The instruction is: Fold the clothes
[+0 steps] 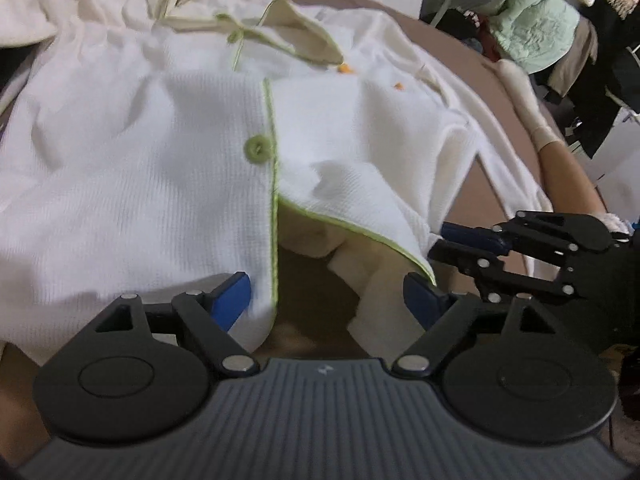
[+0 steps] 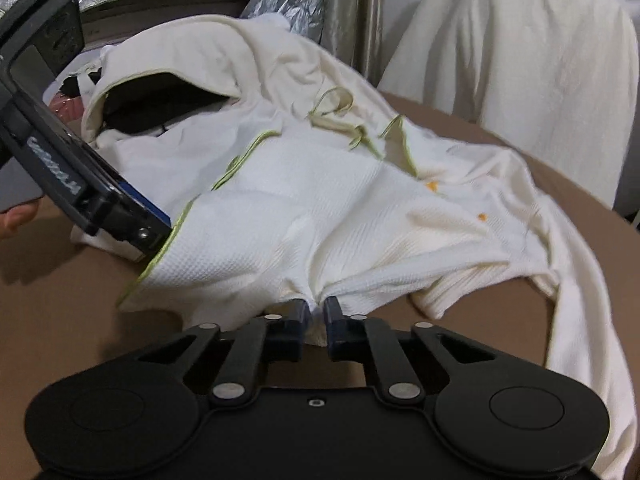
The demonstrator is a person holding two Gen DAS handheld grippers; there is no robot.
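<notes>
White jacket (image 2: 320, 216) on brown table (image 2: 60, 288), draped chair (image 2: 520, 52) behind.

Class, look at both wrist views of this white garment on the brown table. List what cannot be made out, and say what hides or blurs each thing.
- Fabric between the right claw fingers: right wrist view, pinched out of sight.
- Left claw fingertips: right wrist view, behind the white garment hem.
- Small orange marks: both views, too small and blurred.
- Brown table edges: cut off by both frames.
- Garment's left sleeve: left wrist view, cut off.
</notes>
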